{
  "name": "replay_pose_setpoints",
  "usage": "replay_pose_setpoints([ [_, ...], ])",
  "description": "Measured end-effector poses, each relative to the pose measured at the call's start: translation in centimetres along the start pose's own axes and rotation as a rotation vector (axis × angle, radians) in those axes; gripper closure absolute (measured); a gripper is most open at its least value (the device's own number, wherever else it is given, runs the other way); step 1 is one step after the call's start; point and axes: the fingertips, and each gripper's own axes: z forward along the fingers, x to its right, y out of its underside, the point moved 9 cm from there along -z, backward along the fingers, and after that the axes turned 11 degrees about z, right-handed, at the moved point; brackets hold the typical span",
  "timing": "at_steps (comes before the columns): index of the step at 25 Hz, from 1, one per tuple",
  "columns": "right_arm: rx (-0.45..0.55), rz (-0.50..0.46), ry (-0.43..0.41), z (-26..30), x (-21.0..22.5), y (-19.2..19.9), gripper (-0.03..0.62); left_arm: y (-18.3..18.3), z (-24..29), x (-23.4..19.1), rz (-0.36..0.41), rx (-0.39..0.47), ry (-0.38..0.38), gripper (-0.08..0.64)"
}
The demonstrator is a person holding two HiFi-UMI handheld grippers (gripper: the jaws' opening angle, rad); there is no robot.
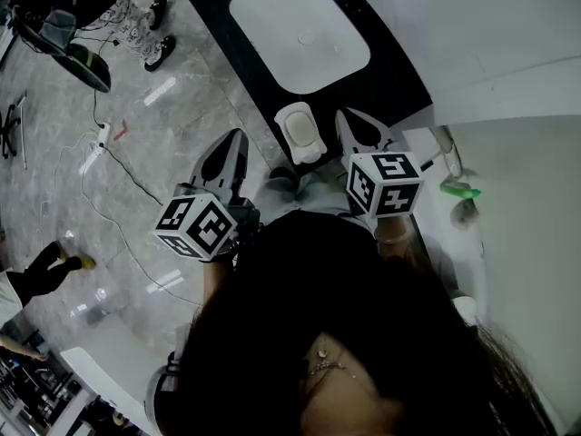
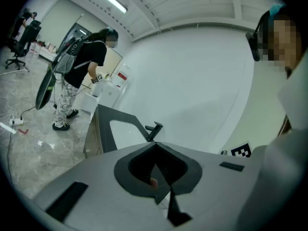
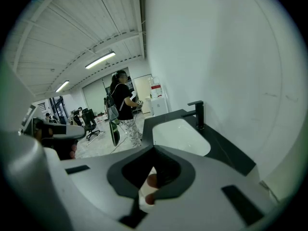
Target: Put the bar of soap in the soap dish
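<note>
Left gripper (image 1: 234, 148): held low over the floor, short of the counter's near edge, pointing slightly downward. Its marker cube (image 1: 196, 226) is nearest the camera. Left gripper view: the 2 jaws meet at the tips, closed, nothing between them. A small pinkish spot shows through the opening behind the tips; I cannot tell what it is.

Soap dish (image 1: 300, 133): white, oval, on the near end of the black counter (image 1: 404, 75), between the 2 grippers. A pale bar of soap (image 1: 299, 129) appears to lie in it; its outline is faint.

Right gripper (image 1: 348, 121): just right of the dish, not touching it, tilted more steeply down. Right gripper view: jaws pressed together, gripping nothing. A pale patch with reddish marks shows through the opening; I cannot identify it.

Hidden: the person's dark hair fills the lower head view and covers both arms.

Surroundings: white sink (image 1: 300, 25) set in the counter, black faucet (image 3: 198, 113) behind it, plain white wall (image 3: 231, 57). Grey marbled floor (image 1: 182, 107) with a trailing cable (image 1: 123, 169). 1 person (image 2: 79, 71) stands beyond the counter.
</note>
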Motion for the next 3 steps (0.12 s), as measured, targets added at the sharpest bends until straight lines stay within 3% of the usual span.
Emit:
replay_pose_setpoints([
  [3, -0.005, -0.003, -0.001, 0.04, 0.0, 0.03, 0.574, 0.06, 0.01, 0.04, 0.012, -0.007, -0.012, 0.565],
])
